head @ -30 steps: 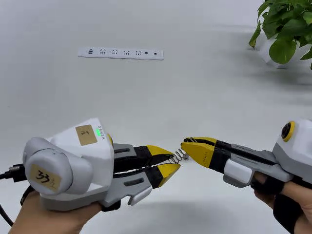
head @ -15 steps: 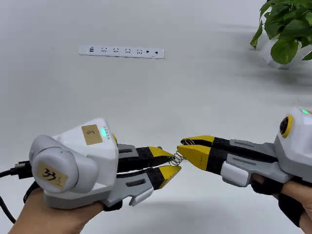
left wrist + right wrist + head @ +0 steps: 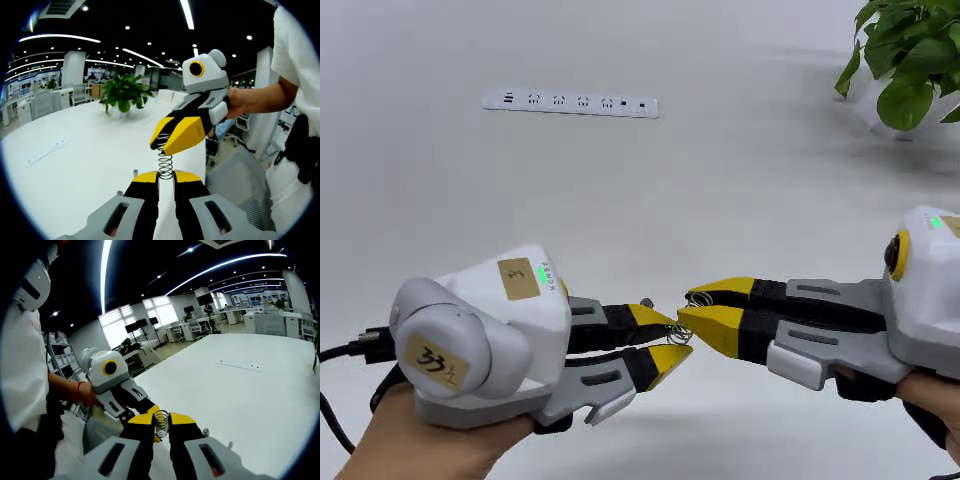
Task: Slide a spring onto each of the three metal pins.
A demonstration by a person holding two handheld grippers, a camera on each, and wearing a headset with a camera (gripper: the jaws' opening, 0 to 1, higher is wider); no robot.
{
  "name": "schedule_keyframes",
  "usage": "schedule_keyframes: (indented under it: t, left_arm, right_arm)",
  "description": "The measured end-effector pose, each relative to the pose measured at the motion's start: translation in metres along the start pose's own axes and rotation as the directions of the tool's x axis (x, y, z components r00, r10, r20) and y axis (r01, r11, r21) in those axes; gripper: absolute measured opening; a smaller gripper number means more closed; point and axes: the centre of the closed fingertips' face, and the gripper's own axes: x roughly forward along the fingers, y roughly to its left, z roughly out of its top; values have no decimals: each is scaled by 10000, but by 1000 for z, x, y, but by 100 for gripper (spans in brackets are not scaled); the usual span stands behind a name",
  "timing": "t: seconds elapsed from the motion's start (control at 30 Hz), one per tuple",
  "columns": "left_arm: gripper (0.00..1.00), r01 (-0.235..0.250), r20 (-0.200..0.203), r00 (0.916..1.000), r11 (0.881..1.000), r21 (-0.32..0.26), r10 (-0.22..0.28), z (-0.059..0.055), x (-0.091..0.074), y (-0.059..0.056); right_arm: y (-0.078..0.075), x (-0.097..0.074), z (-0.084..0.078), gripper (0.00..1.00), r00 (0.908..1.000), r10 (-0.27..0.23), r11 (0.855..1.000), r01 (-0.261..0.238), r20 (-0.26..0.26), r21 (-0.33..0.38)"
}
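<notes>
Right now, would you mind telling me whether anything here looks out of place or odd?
Nothing looks spilled or damaged. The one oddity: the spring hangs in mid-air above the bench, clamped at one end by the left gripper and at the other by the right gripper, so both pinch the same spring.

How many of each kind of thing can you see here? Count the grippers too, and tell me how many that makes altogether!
Grippers: 2, the left gripper and the right gripper
Spring: 1, stretched between the two grippers
Power strip: 1
Plant: 1
Total: 5
</notes>
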Motion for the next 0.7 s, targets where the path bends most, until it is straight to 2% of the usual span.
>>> schedule_keyframes:
  t: [0.27, 0.37, 0.43, 0.5, 0.53, 0.6, 0.63, 0.67, 0.7]
  left_arm:
    - [10, 100, -31, 9999, 9999, 22, -100, 0, 0, -3]
    - [10, 145, -48, 9999, 9999, 47, -145, 0, 1, -4]
    - [10, 174, -69, 9998, 9998, 80, -173, -1, 1, -5]
    - [10, 197, -125, 9997, 9997, 121, -196, -2, 2, -5]
    - [10, 214, -160, 9996, 9996, 157, -211, -2, 2, -6]
    - [10, 259, -215, 9994, 9994, 213, -255, -3, 2, -7]
    - [10, 292, -257, 9993, 9993, 253, -285, -4, 2, -7]
    - [10, 302, -283, 9992, 9991, 299, -294, -5, 3, -7]
    - [10, 321, -338, 9990, 9988, 371, -308, -6, 3, -8]
  right_arm:
    - [0, -3, -4, 12, 9989, 203, 9990, -220, -427, -394]
    - [1, -5, -7, 19, 9957, 428, 9963, -488, -822, -713]
    - [1, -7, -7, 21, 9919, 536, 9907, -673, -1153, -1181]
    - [-3, -8, -9, 22, 9848, 631, 9826, -897, -1621, -1628]
    - [-4, -9, -10, 23, 9797, 698, 9771, -1051, -1880, -1851]
    - [-4, -13, -12, 26, 9592, 862, 9556, -1560, -2691, -2498]
    - [-2, -14, -13, 28, 9424, 999, 9376, -1966, -3193, -2868]
    - [0, -14, -14, 29, 9312, 1084, 9256, -2223, -3479, -3065]
    - [2, -14, -15, 30, 9119, 1185, 9053, -2618, -3929, -3345]
